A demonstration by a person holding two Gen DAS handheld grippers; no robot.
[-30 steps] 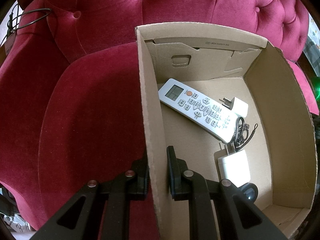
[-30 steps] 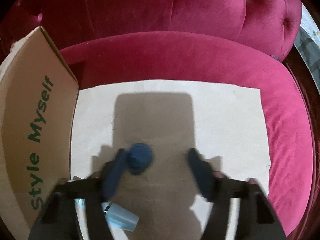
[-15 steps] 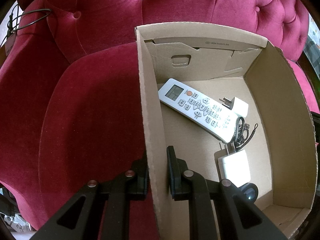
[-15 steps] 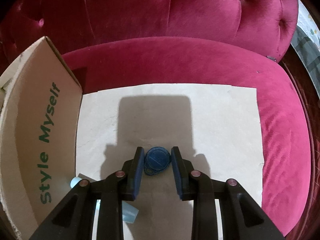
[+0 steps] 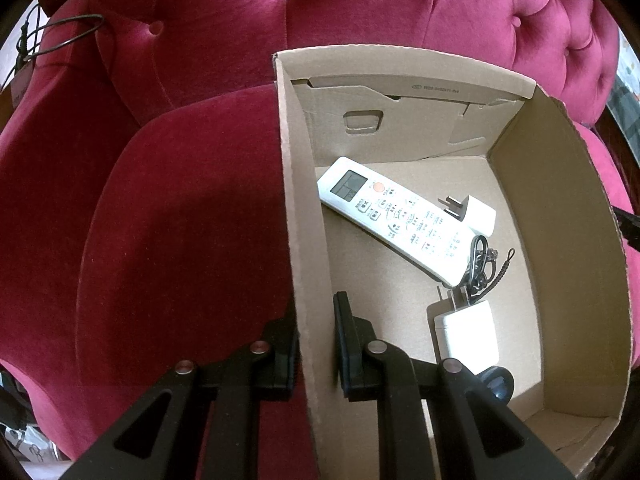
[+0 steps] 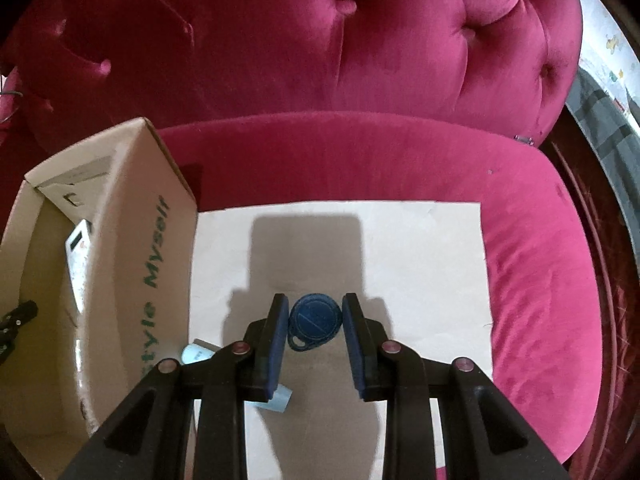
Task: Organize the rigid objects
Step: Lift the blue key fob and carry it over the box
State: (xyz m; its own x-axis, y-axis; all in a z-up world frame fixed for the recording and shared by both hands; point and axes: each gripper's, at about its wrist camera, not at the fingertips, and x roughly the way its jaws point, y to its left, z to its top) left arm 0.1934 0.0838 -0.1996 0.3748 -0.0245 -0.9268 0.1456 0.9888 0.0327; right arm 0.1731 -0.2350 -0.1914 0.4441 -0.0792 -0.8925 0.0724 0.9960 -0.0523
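A tufted crimson velvet sofa (image 6: pixel 360 60) fills both views; its seat cushion (image 6: pixel 532 240) carries a flat sheet of pale cardboard (image 6: pixel 420 256) and, just beside that sheet's left edge, an open cardboard box (image 6: pixel 156 248) printed with green lettering on its outer right wall. At the far right of the right wrist view a strip of patterned fabric and dark wood shows beyond the sofa, too distorted to identify.

Left gripper (image 5: pixel 316 332): its jaws are pressed onto the left wall of the box (image 5: pixel 304 240), one finger outside the wall and one finger inside, so the wall is pinched between them.

Inside the box, taking the pinched wall as reference: a white remote control (image 5: pixel 396 220) lies diagonally on the floor near the wall; a white plug adapter (image 5: pixel 472 212) lies just beyond the remote, touching its far side; a coil of black cord (image 5: pixel 482 260) lies at the remote's lower end; a second white charger (image 5: pixel 468 336) lies below the cord, prongs toward it; a dark round object (image 5: pixel 496 384) sits partly hidden behind the gripper finger.

Right gripper (image 6: pixel 315 312): its blue-padded jaws are closed on a round blue key fob (image 6: pixel 316 320), which sits between the pads near their tips, over the cardboard sheet and to the right of the box. A light-blue object (image 6: pixel 196 354) lies on the sheet against the box's outer wall, largely hidden by the gripper.
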